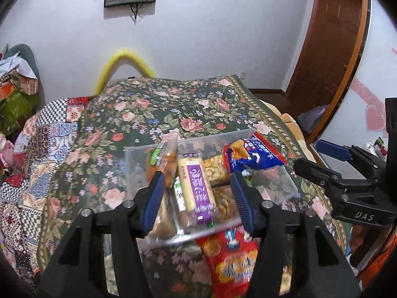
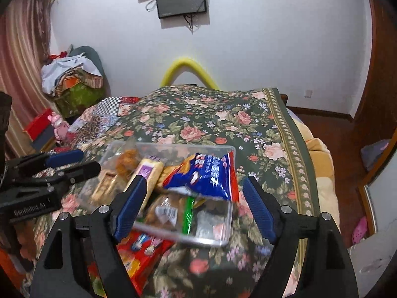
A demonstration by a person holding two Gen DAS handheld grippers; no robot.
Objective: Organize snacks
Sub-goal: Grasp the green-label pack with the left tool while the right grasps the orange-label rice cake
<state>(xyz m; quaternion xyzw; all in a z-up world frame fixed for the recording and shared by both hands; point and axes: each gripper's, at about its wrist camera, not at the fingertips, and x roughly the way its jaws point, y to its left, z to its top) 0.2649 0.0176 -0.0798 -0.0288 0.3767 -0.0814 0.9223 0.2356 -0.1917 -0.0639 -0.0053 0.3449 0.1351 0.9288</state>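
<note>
Clear plastic forms the snack container (image 1: 139, 159) that sits on the flowered bedspread (image 1: 153, 104) of the bed, toward the near end and closer to the right-hand edge than to the left. Inside it I see a cream bar with a purple label (image 1: 197, 186) lying lengthwise down the middle, an orange-brown snack packet (image 1: 165, 164) leaning at its left, and pale biscuits (image 1: 214, 166) behind it. A blue snack bag (image 1: 255, 156) rests across the container's far right corner, partly over the rim. In the right wrist view a packet with a green strip (image 2: 188, 213) lies in the container's near part. A red snack bag (image 1: 230, 263) lies flat on the bedspread just in front of the container, at the near edge of the bed.

My left hand-held gripper (image 1: 198, 193) hangs above the container with its blue-padded fingers spread apart; the purple-labelled bar appears between them, but the pads touch nothing. My right hand-held gripper (image 2: 196, 206) is spread wider, over the blue bag and the container's near right side, and grips nothing either. Each wrist view shows the other tool off to one side, apart from the snacks.

A dark screen (image 2: 182, 0) hangs on the white wall (image 2: 273, 49) beyond the bed, and a yellow foam tube (image 2: 188, 70) arches at the far end.
</note>
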